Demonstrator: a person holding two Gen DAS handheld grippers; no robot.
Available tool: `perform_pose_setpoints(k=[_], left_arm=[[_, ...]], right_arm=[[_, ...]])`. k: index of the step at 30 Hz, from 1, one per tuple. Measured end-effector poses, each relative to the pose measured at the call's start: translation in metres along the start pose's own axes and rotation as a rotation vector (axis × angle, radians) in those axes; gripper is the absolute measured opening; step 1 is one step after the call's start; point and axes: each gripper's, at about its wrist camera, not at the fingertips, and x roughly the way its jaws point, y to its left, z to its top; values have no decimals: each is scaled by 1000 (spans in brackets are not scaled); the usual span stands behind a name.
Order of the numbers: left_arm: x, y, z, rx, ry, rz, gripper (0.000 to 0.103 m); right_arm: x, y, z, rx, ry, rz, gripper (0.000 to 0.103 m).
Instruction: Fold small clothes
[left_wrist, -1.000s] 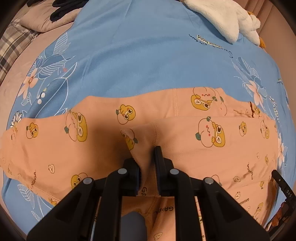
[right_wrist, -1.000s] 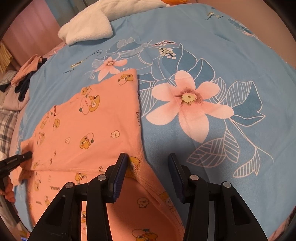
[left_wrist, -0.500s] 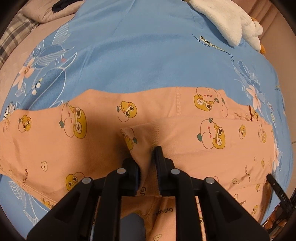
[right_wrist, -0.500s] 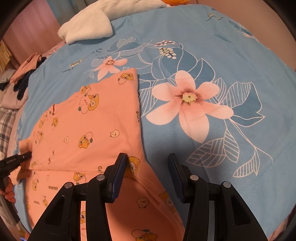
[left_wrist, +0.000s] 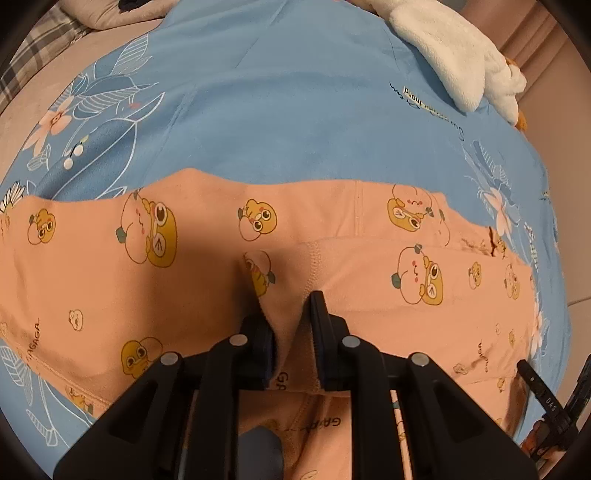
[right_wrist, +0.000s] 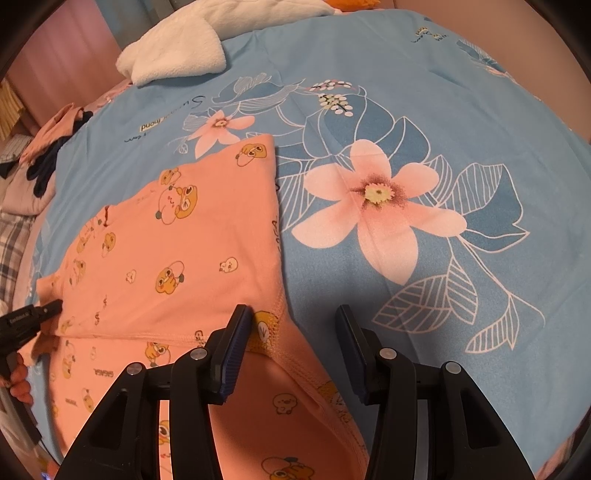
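A small peach garment (left_wrist: 110, 273) with yellow cartoon prints lies on a blue flowered bedsheet (left_wrist: 280, 110). My left gripper (left_wrist: 288, 317) is shut on a fold of the garment's cloth, with a flap laid over the right half. In the right wrist view the garment (right_wrist: 177, 243) lies at the left, partly folded. My right gripper (right_wrist: 293, 325) is open, its left finger over the garment's hem corner, its right finger over bare sheet. The left gripper's tip (right_wrist: 33, 315) shows at the far left edge.
A white fleece cloth (left_wrist: 454, 62) lies at the back of the bed, also in the right wrist view (right_wrist: 177, 55). A pile of other clothes (right_wrist: 40, 166) sits at the bed's far left. The sheet (right_wrist: 443, 147) stretches to the right.
The left gripper has moved a little leftwards over the garment, still holding the fold. The right gripper has stayed open in place.
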Motion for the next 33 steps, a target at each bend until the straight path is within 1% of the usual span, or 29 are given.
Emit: perform_pose_setpoints(k=[5, 8, 10, 12, 14, 15, 16, 20, 22, 24, 25, 27, 28, 31, 32, 33], left_arm=[[-6, 2, -3, -6, -17, -6, 19], [-13, 4, -4, -11, -20, -8, 27], [-19, 6, -4, -17, -30, 10, 34], [-30, 11, -6, -27, -51, 26, 35], [-42, 17, -8, -46, -62, 34, 42], [-48, 20, -9, -55, -68, 31, 46], [-56, 22, -11, -69, -78, 21, 52], [-93, 25, -23, -111, -138, -66, 60], [-111, 21, -26, -112, -176, -87, 70], [-131, 19, -30, -105, -222, -94, 73], [-139, 17, -32, -102, -241, -97, 76], [-156, 18, -34, -107, -277, -109, 79], [-161, 19, -35, -112, -290, -118, 83], [-182, 22, -42, -125, -353, -144, 91], [-186, 23, -44, -126, -370, -138, 92], [-190, 24, -49, -132, -388, -127, 93]], right_arm=[[0, 0, 0, -3, 3, -5, 48], [0, 1, 1, -5, 4, -7, 48], [1, 1, 1, -7, 6, -8, 48], [2, 1, 1, -8, 6, -8, 48], [2, 2, 1, -9, 6, -10, 48], [2, 2, 1, -10, 5, -13, 48], [2, 2, 1, -12, 5, -16, 48], [-2, 5, 2, -9, 23, -29, 48], [-7, 7, 2, 1, 33, -13, 48], [-20, 12, 3, -13, 11, -2, 48], [-28, 15, 4, -28, -11, -8, 49], [-44, 22, 5, -54, -56, -20, 55], [-55, 27, 5, -69, -84, -20, 61], [-81, 37, 6, -103, -146, 3, 71], [-90, 41, 5, -113, -170, 11, 75], [-99, 45, 4, -119, -194, 19, 78]])
